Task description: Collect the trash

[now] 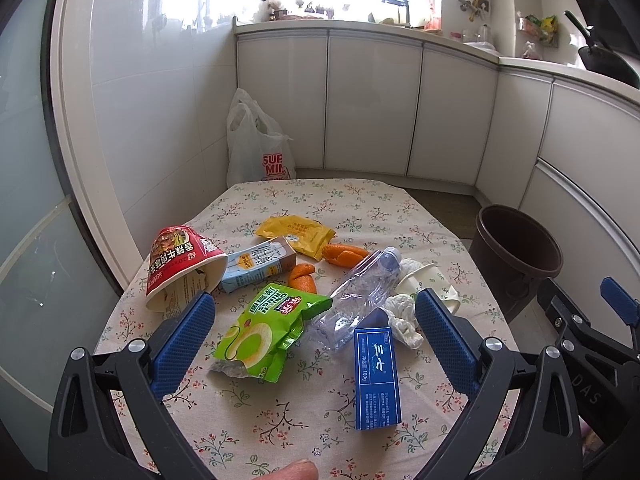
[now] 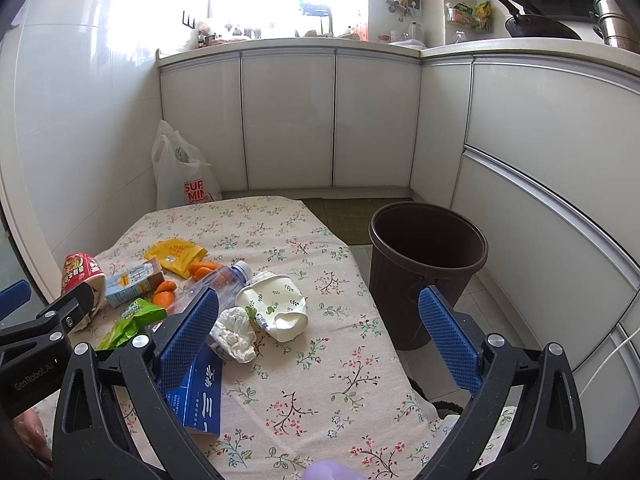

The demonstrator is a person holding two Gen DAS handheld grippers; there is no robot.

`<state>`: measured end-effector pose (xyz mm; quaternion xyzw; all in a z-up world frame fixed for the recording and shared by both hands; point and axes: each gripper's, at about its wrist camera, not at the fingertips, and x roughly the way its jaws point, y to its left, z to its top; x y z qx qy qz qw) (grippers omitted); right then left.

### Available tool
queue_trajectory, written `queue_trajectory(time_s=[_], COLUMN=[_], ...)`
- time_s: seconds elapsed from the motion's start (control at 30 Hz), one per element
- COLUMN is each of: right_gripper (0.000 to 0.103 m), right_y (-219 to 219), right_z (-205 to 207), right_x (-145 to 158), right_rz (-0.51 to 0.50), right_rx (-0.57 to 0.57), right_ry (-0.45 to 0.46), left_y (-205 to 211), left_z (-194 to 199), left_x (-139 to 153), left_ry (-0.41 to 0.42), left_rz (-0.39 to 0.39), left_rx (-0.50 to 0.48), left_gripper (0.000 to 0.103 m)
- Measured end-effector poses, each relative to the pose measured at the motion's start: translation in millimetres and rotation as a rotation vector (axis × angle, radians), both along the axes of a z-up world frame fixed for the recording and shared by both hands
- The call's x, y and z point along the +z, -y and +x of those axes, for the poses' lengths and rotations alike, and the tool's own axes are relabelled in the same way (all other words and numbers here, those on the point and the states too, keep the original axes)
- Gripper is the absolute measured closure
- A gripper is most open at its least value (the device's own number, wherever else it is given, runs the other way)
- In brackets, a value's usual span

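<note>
Both grippers, left gripper (image 1: 312, 330) and right gripper (image 2: 320, 330), gape wide, empty, above trash-strewn table (image 2: 320, 380); brown bin (image 2: 428, 240) beside table.

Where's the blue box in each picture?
Left wrist view: the blue box lies low in the middle, between the open gripper's fingers, beside the crumpled tissue.
Right wrist view: the blue box sits lower left, partly behind the left finger.
Shared landmark: the brown bin by the table.
</note>
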<state>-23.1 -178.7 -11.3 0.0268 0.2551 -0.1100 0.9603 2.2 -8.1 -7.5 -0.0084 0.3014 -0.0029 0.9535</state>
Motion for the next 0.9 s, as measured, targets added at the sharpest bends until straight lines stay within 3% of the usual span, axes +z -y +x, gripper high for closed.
queue_trajectory(time_s=[0.43,0.77,0.9], right_gripper=[0.007,0.007,0.007], right_y=[3.6,12.5,11.1], right_z=[5.2,26.2,35.4], right_x=[-4.1,-33.0,-35.4], right_rz=[0.015,0.040,0.084], right_rx=[-0.006,-0.040,0.006], right_ry=[-0.039,-0.248,-0.350], left_y=[-0.5,-6.2,-15.2], left_z=[3.2,13.6,20.6], left_x=[-4.7,-16.7,-20.6], left_ry=[-0.015,-0.088,-0.130], left_rz=[0.003,-0.019,-0.069], left_rx=[0.010,0.032,0.040], left_gripper=[0.006,0.006,0.006])
